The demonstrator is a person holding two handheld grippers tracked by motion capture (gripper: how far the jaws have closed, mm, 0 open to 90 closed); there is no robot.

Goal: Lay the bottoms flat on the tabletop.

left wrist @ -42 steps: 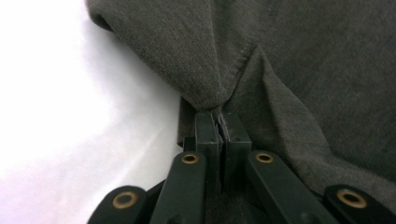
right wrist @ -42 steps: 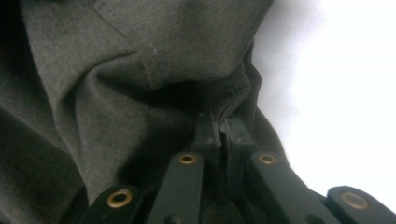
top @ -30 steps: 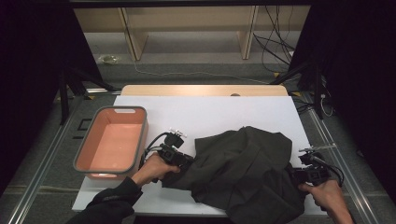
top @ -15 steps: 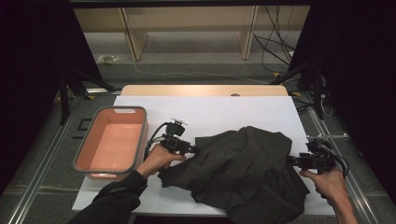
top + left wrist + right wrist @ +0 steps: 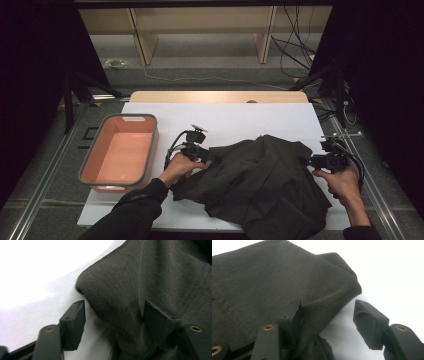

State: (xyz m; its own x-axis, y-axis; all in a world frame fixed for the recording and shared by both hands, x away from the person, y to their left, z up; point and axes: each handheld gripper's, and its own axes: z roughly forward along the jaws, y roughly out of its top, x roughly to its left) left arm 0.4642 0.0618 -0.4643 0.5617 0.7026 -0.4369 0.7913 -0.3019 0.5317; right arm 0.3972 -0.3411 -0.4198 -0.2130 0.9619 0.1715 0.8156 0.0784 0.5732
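The left gripper [image 5: 113,322] and the right gripper [image 5: 328,322] have just been opening; both stand spread, each with a fold of the dark garment [image 5: 260,185] loose between its jaws. The garment lies crumpled right of the orange tub [image 5: 90,162]. Closing here risks catching several layers, so it would lift bunched.

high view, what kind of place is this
Probably a lab recording station: a white table walled by black curtains, loose cables on the floor behind, and a dark garment laid out beside a tub.
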